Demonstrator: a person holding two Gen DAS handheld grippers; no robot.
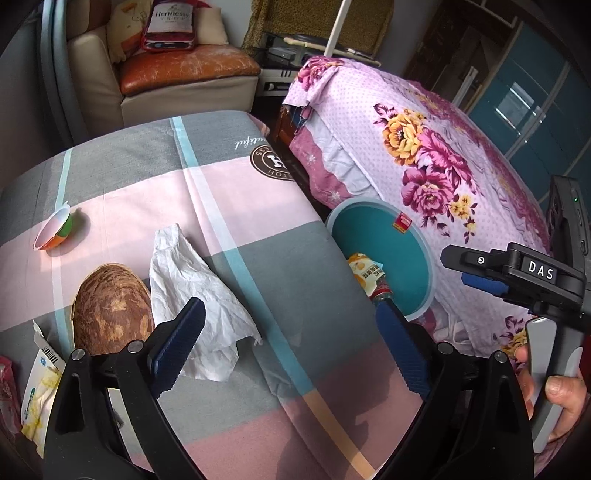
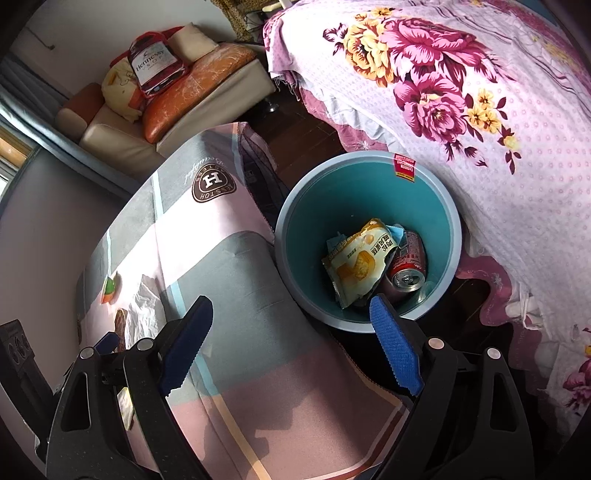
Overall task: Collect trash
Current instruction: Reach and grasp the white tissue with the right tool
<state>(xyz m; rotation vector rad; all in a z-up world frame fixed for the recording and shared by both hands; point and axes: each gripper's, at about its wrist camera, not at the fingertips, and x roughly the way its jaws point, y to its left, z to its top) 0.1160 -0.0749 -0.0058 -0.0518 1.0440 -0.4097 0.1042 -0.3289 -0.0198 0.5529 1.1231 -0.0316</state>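
- The pink-and-grey checked cloth-covered desk (image 1: 229, 206) is shown wholly by the left view only, bearing a crumpled white tissue (image 1: 195, 295) and a brown oval husk (image 1: 112, 310).
- The round teal plastic bin (image 2: 369, 192), beside the desk's edge, is seen into from the right view: a yellow wrapper (image 2: 360, 264) and a red can (image 2: 408, 267) lie inside.
- The left gripper (image 1: 291, 343) and right gripper (image 2: 291, 343) are spread wide, nothing grasped.

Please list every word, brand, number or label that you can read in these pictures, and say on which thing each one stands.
"Hennessy": bottle-shaped red bag on the sofa; in the right wrist view also "V.S.O.P".
"DAS": right tongs.
"H" in a brown round logo: checked cloth; the ring text is not sure.
Cursive word beside the logo: upside down, not readable.
Yellow snack wrapper in the teal bin: printed characters, too small.
Red sticker: blurred.
Red can: unreadable.
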